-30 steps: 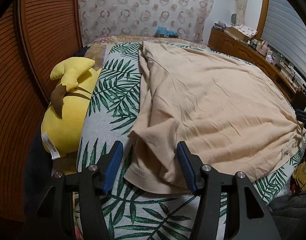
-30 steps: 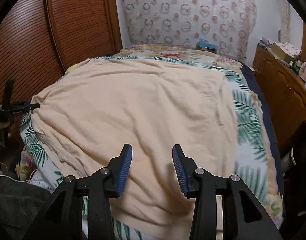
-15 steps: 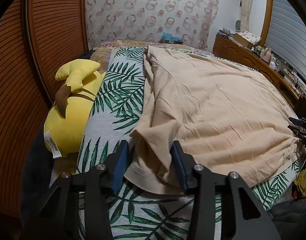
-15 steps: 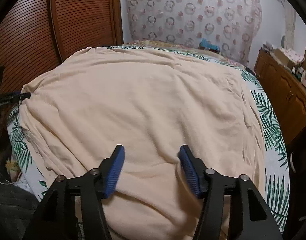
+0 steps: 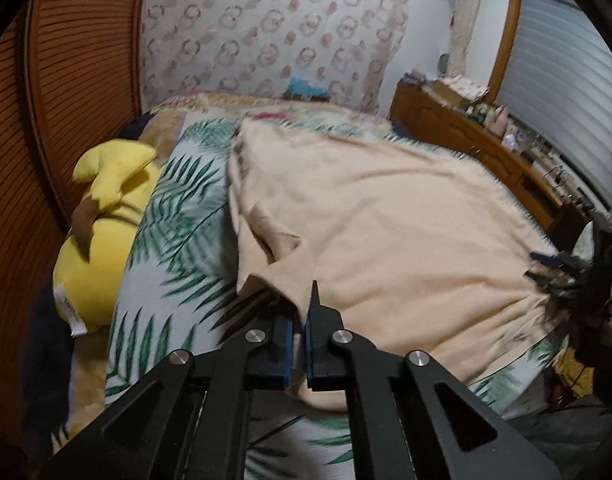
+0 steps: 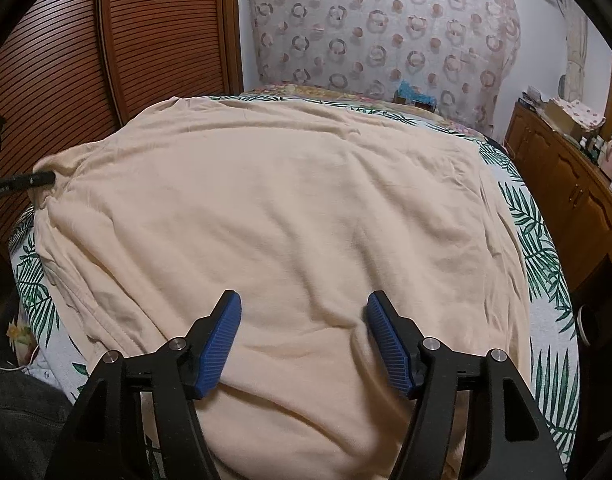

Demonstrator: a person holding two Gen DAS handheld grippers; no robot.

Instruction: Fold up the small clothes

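A beige T-shirt (image 5: 405,232) lies spread over the bed, wrinkled, and fills most of the right wrist view (image 6: 290,208). My left gripper (image 5: 300,320) is shut on the shirt's near left edge, and the pinched fabric stands up in a small peak. Its tip (image 6: 34,179) shows at the shirt's left side in the right wrist view. My right gripper (image 6: 304,320) hovers low over the shirt's near edge. Its jaws are opening, the cloth lies under them, and the blue pads (image 6: 220,344) press on nothing. A dark blur at the shirt's right corner is the right gripper (image 5: 565,276).
The bed has a palm-leaf sheet (image 5: 174,240). A yellow plush toy (image 5: 102,232) lies along its left side against slatted wooden doors (image 5: 66,100). A wooden dresser (image 6: 565,184) with clutter on top stands to the right of the bed.
My left gripper closed on the shirt's edge and rose, lifting that fabric off the sheet. My right gripper's jaws spread wider and it sank closer to the shirt.
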